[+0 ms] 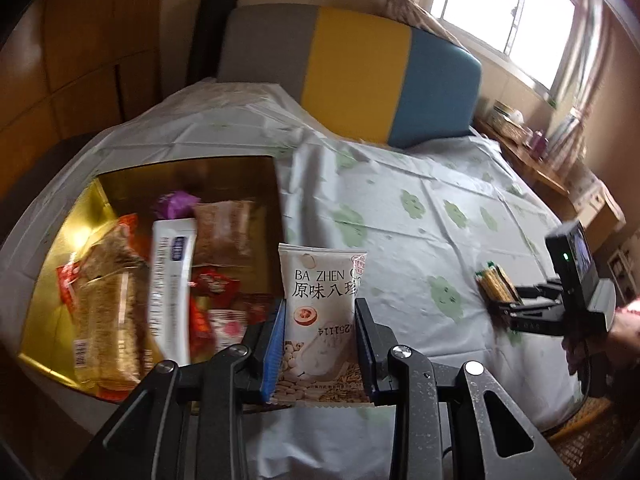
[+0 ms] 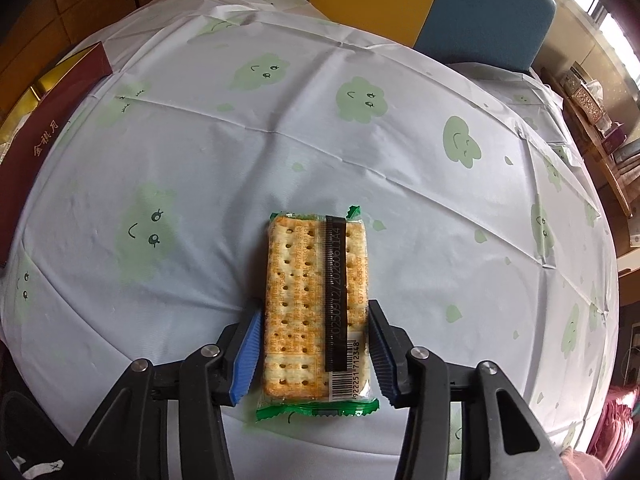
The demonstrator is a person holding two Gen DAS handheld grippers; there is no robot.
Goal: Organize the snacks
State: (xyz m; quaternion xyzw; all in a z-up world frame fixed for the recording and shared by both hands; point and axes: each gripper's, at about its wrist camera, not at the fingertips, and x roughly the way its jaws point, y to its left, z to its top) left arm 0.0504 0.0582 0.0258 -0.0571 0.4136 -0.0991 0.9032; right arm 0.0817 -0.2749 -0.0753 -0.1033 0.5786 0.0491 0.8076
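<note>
My left gripper (image 1: pixel 319 316) is shut on a white snack packet printed "BA ZHEN" (image 1: pixel 320 300) and holds it upright just right of a gold-lined box (image 1: pixel 52 248). The box holds several wrapped snacks, among them a white pouch (image 1: pixel 172 280) and a brown cake packet (image 1: pixel 108 304). My right gripper (image 2: pixel 316 328) straddles a clear cracker pack with green ends (image 2: pixel 312 304) lying flat on the tablecloth; its fingers (image 2: pixel 248 344) stand close on both sides. In the left wrist view the right gripper (image 1: pixel 505 304) holds the cracker pack (image 1: pixel 496 282) at the table's right.
The round table carries a white cloth with green cloud faces (image 2: pixel 360 100). The box's dark red outer wall (image 2: pixel 48 136) is at the left edge. A grey, yellow and blue chair back (image 1: pixel 360 68) stands behind the table. A wooden shelf with clutter (image 1: pixel 532 148) is at the right.
</note>
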